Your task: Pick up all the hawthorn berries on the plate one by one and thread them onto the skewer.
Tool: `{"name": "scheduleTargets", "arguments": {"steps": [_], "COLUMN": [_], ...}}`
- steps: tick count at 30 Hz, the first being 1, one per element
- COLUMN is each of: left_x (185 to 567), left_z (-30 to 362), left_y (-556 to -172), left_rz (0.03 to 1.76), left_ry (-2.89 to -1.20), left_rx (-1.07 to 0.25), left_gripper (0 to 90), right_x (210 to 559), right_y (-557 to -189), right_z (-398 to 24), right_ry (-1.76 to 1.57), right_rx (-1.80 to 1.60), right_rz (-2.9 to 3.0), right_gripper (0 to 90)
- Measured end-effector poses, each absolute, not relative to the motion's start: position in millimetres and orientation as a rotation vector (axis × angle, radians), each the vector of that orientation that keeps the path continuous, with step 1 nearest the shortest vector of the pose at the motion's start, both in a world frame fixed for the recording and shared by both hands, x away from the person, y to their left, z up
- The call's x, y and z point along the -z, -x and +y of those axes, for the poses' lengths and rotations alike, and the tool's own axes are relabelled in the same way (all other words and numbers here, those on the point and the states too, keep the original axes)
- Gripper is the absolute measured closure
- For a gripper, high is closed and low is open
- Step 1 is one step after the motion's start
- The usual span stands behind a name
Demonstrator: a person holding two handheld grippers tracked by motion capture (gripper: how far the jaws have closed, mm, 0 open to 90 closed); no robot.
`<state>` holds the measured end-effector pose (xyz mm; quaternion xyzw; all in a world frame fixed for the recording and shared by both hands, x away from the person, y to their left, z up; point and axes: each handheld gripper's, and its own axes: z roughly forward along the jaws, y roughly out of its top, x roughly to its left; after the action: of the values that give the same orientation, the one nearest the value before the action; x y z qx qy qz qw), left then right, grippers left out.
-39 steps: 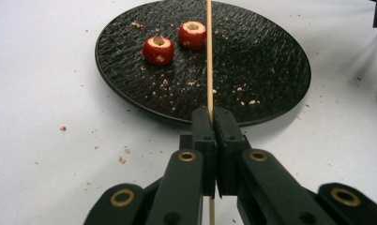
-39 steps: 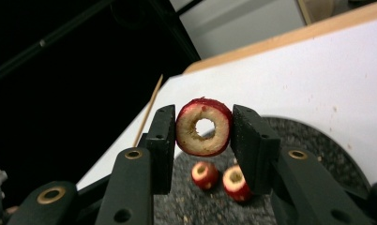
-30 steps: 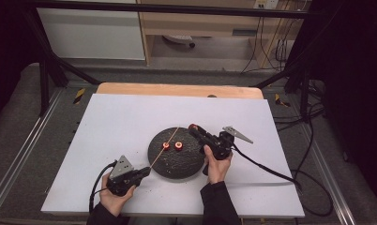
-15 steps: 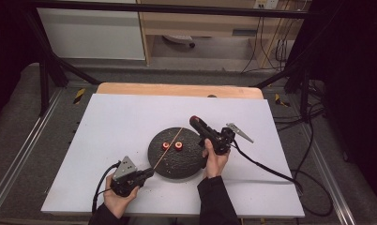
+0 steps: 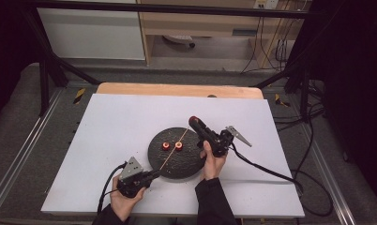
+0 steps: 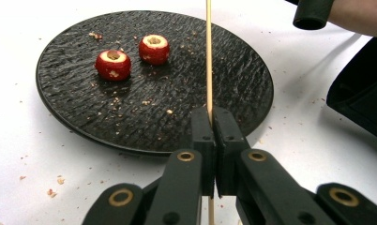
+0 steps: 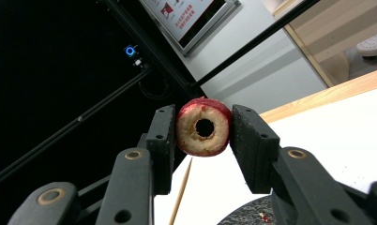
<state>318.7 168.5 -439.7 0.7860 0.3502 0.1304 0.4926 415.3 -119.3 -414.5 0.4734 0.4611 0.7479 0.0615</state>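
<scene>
The left hand-held gripper [image 6: 214, 140] is clamping a thin wooden skewer [image 6: 208, 56] between its closed jaws, the stick reaching out over the black textured plate [image 6: 74, 108] on the white table [image 5: 111, 122]. On that plate, left of the skewer, two cored red fruit pieces [image 6: 113, 64] are sitting side by side. Farther right, the right hand-held gripper [image 7: 203, 133] is squeezing a third cored red fruit ring [image 7: 204, 127], holding it raised above the plate's far edge.

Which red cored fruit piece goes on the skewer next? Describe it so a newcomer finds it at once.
Start at the round black textured plate on the white table. Above its right edge, the right gripper clamps a red-skinned fruit ring with a hole through its pale flesh. Unlike the two cored red pieces lying on the plate, it is held in the air, near the thin wooden skewer's tip.
</scene>
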Motion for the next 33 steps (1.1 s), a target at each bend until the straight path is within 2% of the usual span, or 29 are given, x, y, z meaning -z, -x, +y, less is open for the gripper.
{"name": "scheduleTargets", "arguments": {"steps": [33], "left_x": [438.6], "left_z": [161.3], "left_y": [-316.3], "left_rz": [0.871], "left_ry": [-1.873], "left_rx": [-0.306], "left_gripper": [88.1], "right_x": [418.0], "right_y": [-412.4], "right_z": [-117.2], "right_ry": [-1.399], "right_rx": [-2.266], "right_rz": [1.42], "right_gripper": [62.1]}}
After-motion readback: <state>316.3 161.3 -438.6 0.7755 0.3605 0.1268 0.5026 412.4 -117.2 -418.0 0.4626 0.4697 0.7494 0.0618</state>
